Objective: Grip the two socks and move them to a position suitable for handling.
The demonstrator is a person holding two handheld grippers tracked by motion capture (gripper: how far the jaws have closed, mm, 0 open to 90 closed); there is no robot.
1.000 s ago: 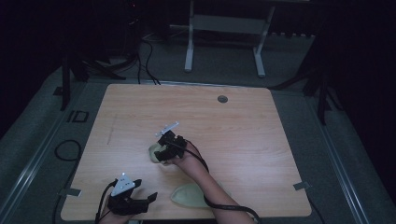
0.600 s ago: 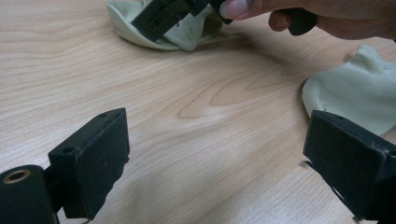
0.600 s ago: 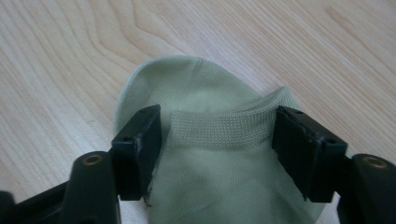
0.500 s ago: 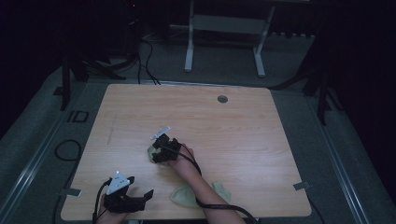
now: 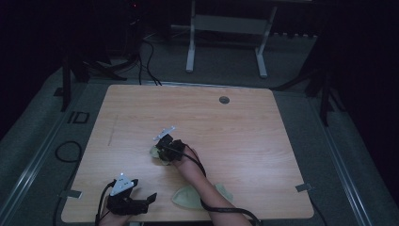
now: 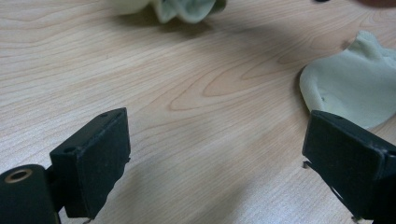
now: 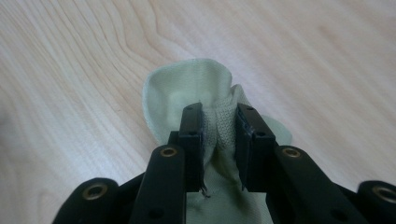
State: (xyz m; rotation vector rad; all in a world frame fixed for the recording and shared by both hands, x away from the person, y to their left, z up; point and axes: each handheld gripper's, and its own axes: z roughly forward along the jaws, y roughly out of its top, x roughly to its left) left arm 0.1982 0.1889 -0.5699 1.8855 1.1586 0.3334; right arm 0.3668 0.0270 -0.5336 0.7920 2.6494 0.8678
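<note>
A pale green sock (image 7: pixel 187 88) lies bunched near the middle of the wooden table (image 5: pixel 263 141). My right gripper (image 7: pixel 219 135) has just been closing, and its pads now pinch the sock's ribbed cuff. In the high view the right gripper (image 5: pixel 162 149) sits over that sock (image 5: pixel 156 154). A second pale green sock (image 5: pixel 188 197) lies flat near the front edge, under the person's right forearm. My left gripper (image 5: pixel 148 200) rests at the front left, and its jaws stand wide open over bare wood (image 6: pixel 224 158). The second sock (image 6: pixel 350 88) lies just beyond its right jaw.
A round cable hole (image 5: pixel 224 100) sits near the table's far edge. A metal stand (image 5: pixel 226 37) and floor cables (image 5: pixel 146 52) lie beyond the table in the dark. Grey tape tabs (image 5: pixel 303 187) mark the front corners.
The right hand has edged slightly left onto the sock, which now looks more bunched under it. The right forearm has shifted across the second sock. The left gripper has stayed put.
</note>
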